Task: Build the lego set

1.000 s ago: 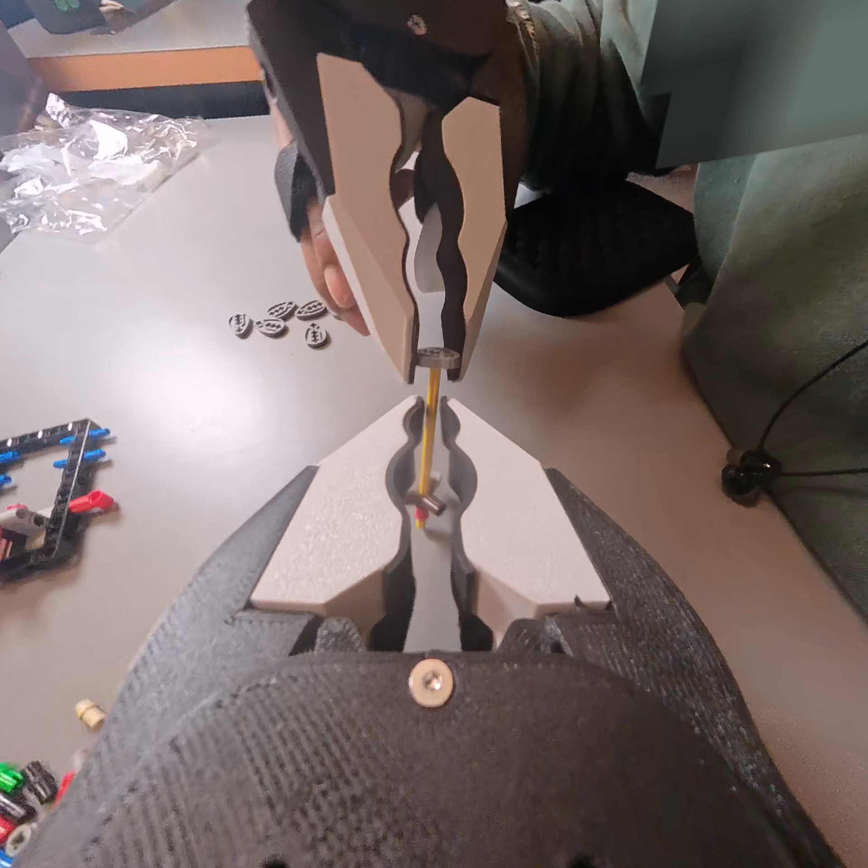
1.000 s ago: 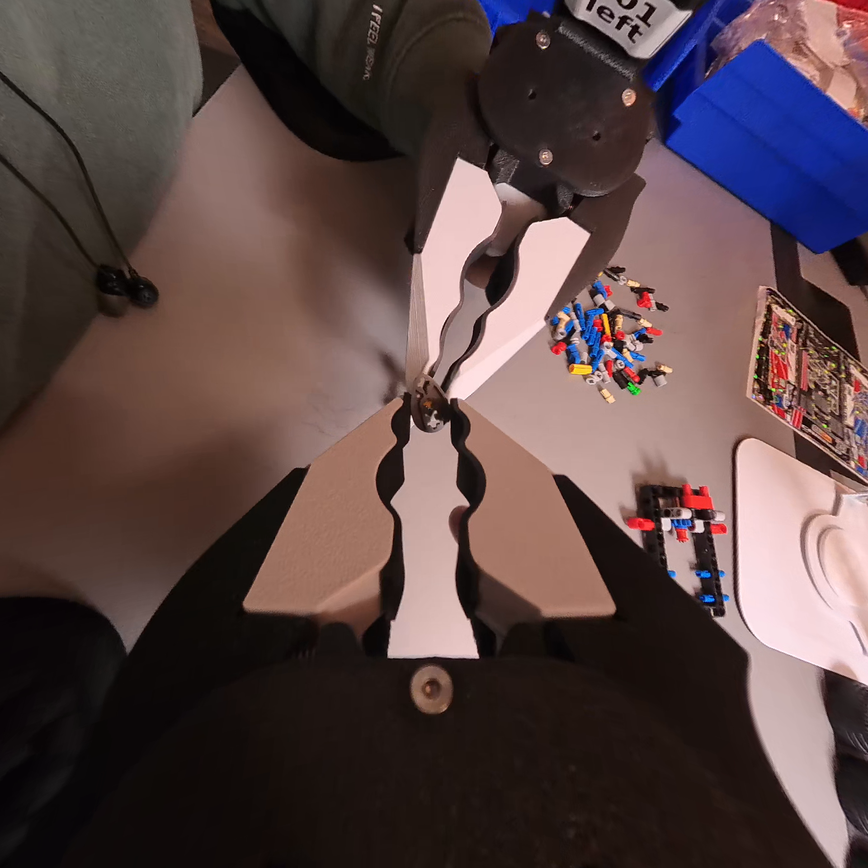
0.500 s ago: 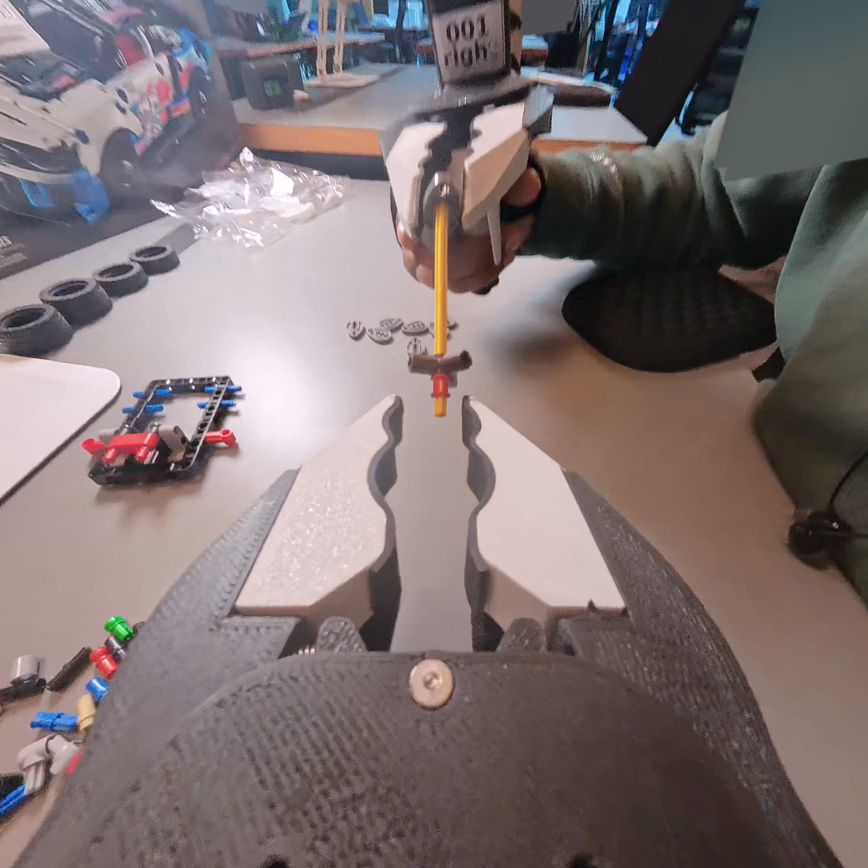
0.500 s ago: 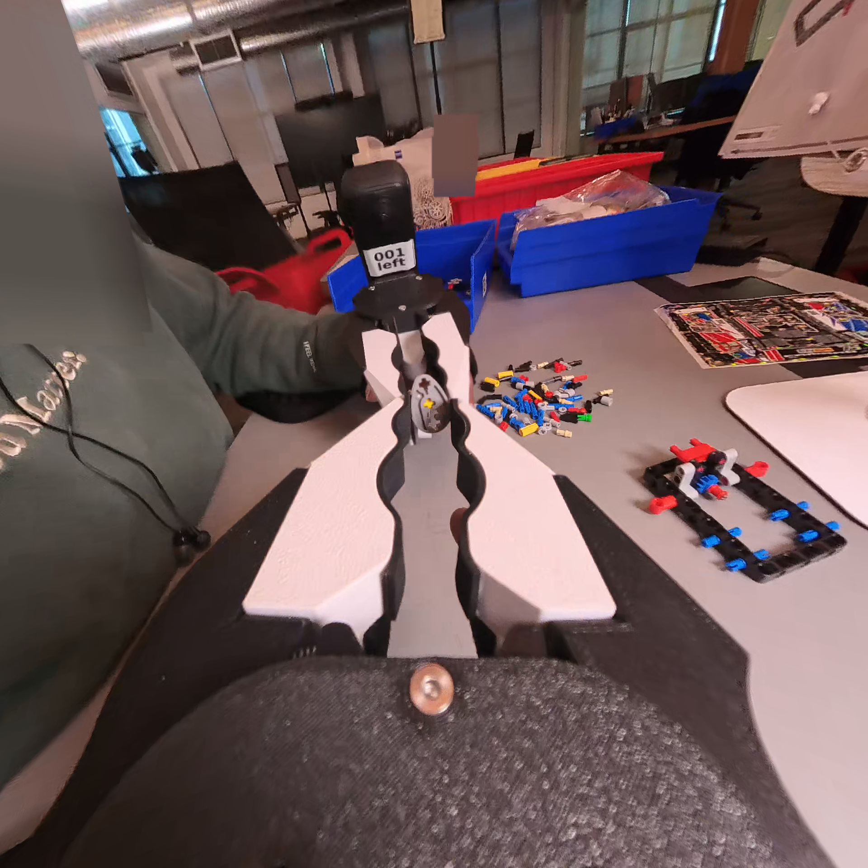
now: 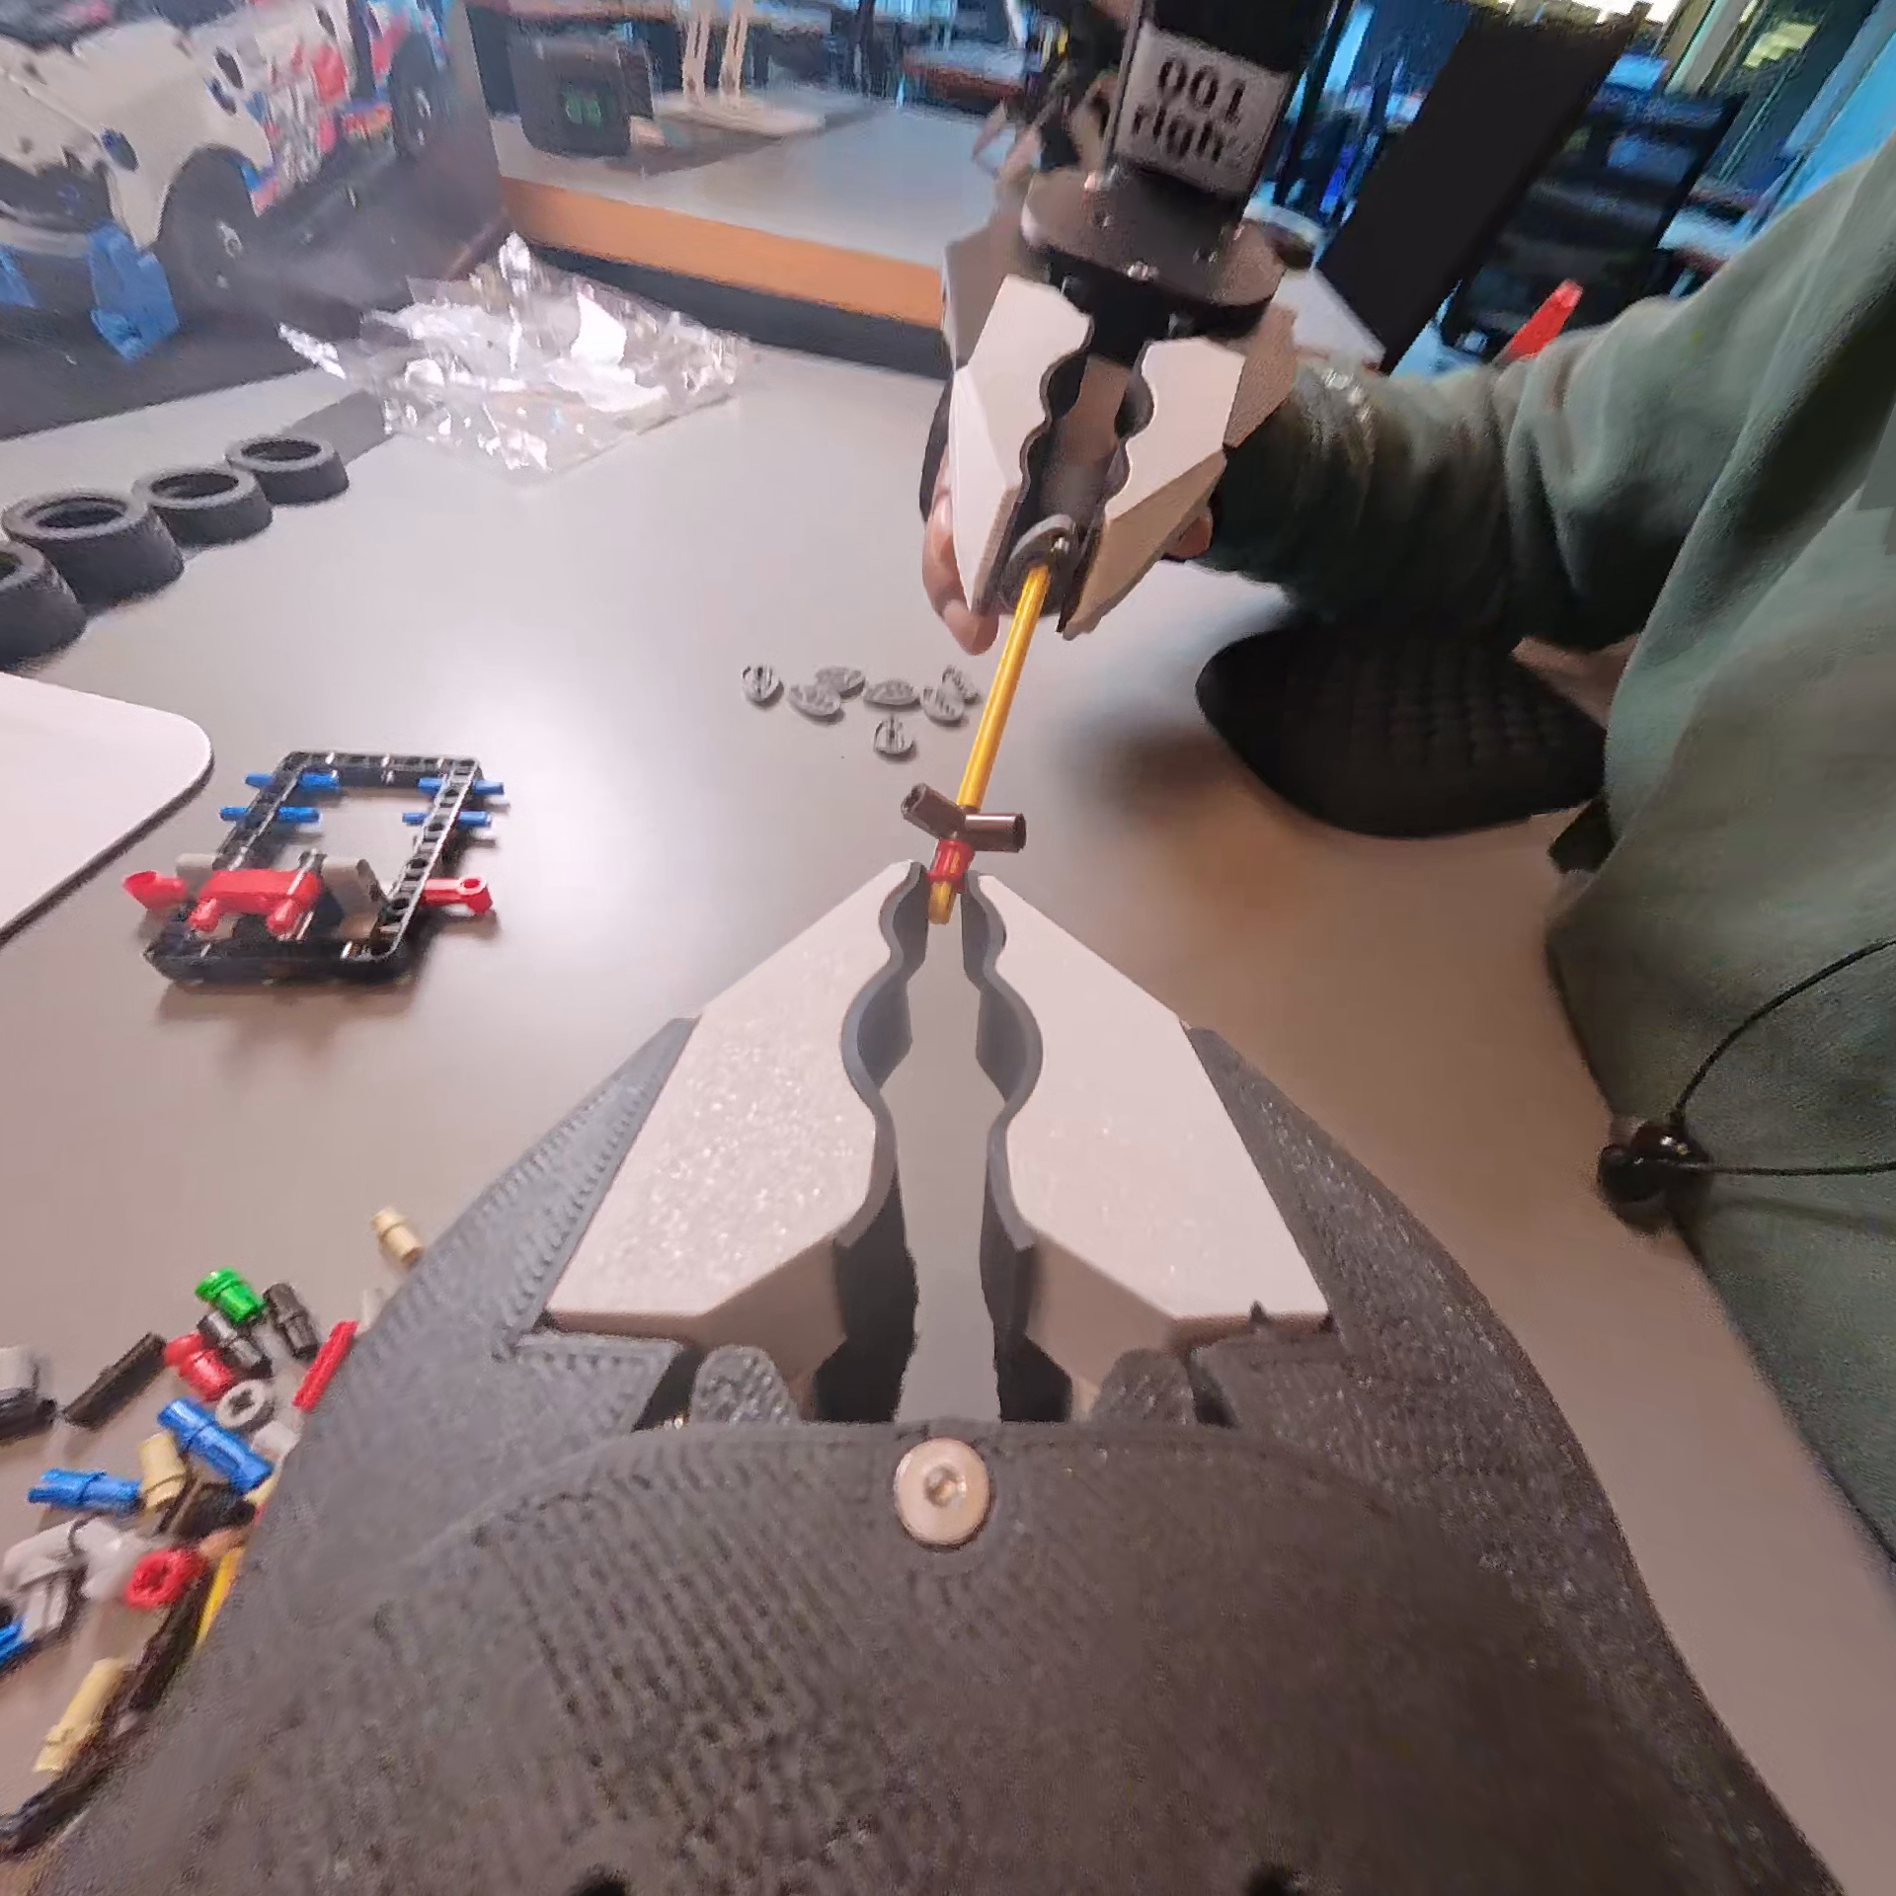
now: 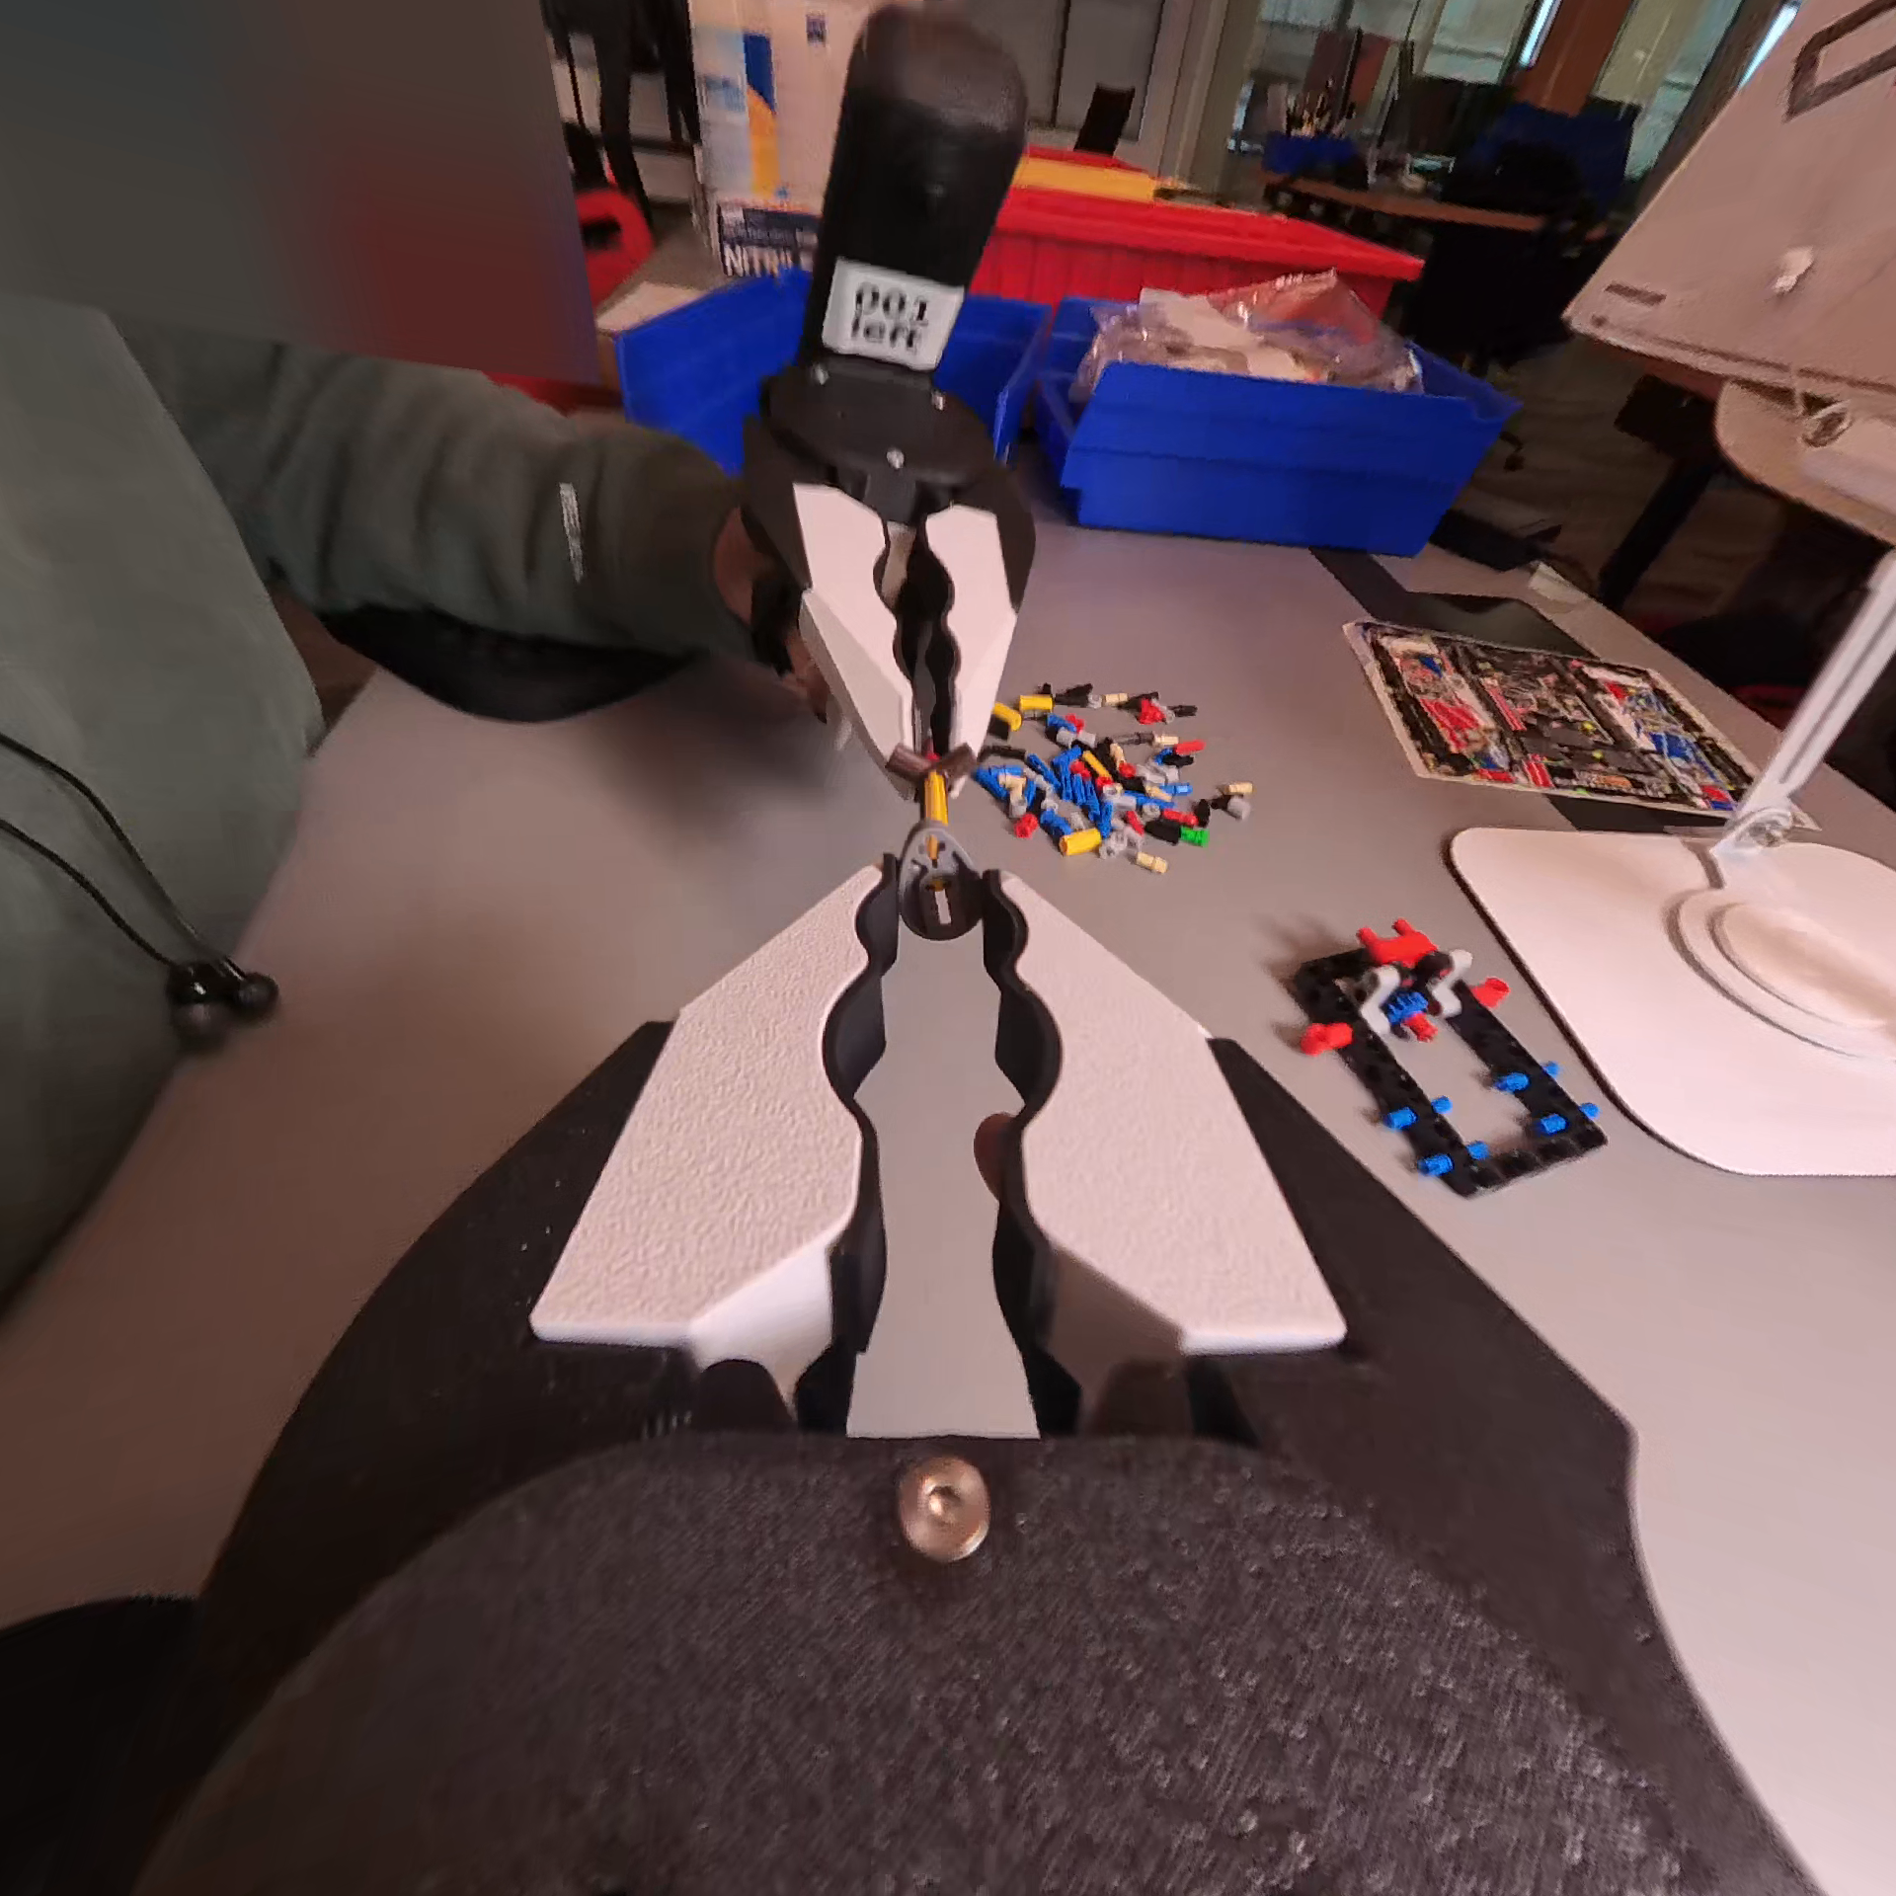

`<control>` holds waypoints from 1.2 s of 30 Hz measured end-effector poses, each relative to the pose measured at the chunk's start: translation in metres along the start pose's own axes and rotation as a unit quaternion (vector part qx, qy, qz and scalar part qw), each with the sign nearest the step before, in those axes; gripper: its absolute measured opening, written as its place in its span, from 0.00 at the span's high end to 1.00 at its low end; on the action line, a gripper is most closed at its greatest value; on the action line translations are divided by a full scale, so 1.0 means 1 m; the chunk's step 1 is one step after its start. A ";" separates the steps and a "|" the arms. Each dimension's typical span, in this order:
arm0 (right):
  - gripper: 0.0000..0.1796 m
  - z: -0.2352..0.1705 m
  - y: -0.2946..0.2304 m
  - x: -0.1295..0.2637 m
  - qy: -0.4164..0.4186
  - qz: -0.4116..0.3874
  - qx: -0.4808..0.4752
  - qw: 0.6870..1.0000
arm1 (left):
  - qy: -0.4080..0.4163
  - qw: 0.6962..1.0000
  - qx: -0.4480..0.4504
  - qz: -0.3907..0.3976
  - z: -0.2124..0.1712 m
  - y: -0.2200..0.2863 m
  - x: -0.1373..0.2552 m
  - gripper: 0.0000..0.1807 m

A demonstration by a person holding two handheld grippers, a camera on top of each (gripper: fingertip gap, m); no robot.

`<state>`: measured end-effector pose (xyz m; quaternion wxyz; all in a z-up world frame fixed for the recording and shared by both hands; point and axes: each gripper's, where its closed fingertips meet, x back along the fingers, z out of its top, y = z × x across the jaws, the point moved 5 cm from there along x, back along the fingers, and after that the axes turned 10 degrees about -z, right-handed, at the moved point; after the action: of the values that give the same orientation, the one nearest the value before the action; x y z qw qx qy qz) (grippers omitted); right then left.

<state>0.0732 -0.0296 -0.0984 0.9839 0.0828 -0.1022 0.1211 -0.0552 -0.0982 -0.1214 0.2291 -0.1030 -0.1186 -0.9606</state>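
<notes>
Room: a workshop with blue bins (image 6: 1262,451) and a red bin (image 6: 1180,241) behind the grey bench (image 5: 636,575).
Bench: the landmark is the black frame (image 5: 328,872), a rectangular lego build with blue pins and red parts, lying flat.
Left claw (image 5: 939,893): nearly closed, its tips pinching the lower end of the yellow axle (image 5: 1000,698), just below the red bush (image 5: 949,857) and the brown cross connector (image 5: 964,816) threaded on it.
Right claw (image 6: 934,903): narrowly open, clamped on a grey oval cam piece (image 6: 934,893) at the axle's other end; the axle bridges the two claws above the bench, right of the frame in the left wrist view.
Loose cams (image 5: 872,698): a cluster of grey ovals beyond the frame, under the axle.
Small parts (image 6: 1098,780): a mixed-colour pile of pins and connectors, beyond the frame in the right wrist view.
Tyres (image 5: 133,513): black, in a row beyond the frame, by crumpled clear plastic bags (image 5: 534,349).
Instruction booklet (image 6: 1539,718): flat, beyond the frame, past a white lamp base (image 6: 1662,985) beside it.
</notes>
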 end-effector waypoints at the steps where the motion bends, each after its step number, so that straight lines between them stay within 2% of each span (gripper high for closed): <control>1: 0.92 -0.004 -0.001 -0.001 -0.007 -0.006 0.007 1.000 | -0.014 1.000 -0.001 0.003 -0.003 -0.001 -0.001 0.98; 4: 0.92 -0.003 -0.001 -0.001 0.011 -0.009 -0.005 1.000 | -0.047 0.999 -0.001 0.002 -0.011 0.002 -0.009 0.98; 9: 0.92 -0.015 -0.004 -0.002 -0.029 -0.009 0.034 0.999 | -0.054 0.999 -0.002 0.005 -0.013 0.000 -0.008 0.98; 19: 0.92 -0.043 -0.007 -0.008 -0.090 -0.004 0.060 0.994 | -0.123 0.992 0.003 0.002 -0.033 0.001 -0.017 0.98; 26: 0.92 -0.057 -0.009 -0.015 -0.106 -0.002 0.049 0.993 | -0.157 0.987 0.018 0.005 -0.040 -0.001 -0.017 0.98; 36: 0.92 -0.071 -0.015 -0.023 -0.169 -0.015 0.118 0.979 | -0.210 0.977 0.043 0.016 -0.047 0.000 -0.019 0.98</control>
<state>0.0680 -0.0355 -0.1743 0.9376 0.2186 -0.2506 0.1015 -0.0454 -0.1035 -0.1711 0.2186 -0.2948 -0.2037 -0.9076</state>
